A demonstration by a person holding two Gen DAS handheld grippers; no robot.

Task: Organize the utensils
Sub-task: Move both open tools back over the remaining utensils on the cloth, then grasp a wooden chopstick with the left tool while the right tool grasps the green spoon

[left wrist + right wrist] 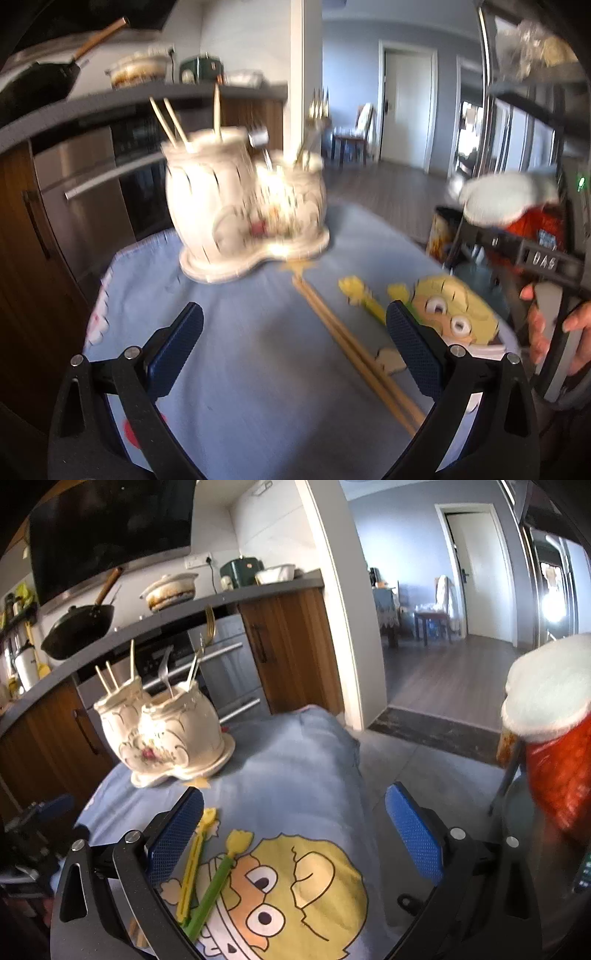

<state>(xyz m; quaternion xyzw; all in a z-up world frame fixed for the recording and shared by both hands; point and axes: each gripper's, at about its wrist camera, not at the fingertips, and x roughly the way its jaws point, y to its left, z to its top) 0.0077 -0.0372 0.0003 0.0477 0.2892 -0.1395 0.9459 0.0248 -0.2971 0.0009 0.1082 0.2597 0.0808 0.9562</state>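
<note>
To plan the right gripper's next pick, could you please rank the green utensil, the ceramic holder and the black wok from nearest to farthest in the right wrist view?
From the right gripper, which is open:
1. Green utensil, lying on the cloth beside the left finger.
2. Ceramic holder, standing ahead to the left on the cloth.
3. Black wok, on the counter beyond, far left.
</note>
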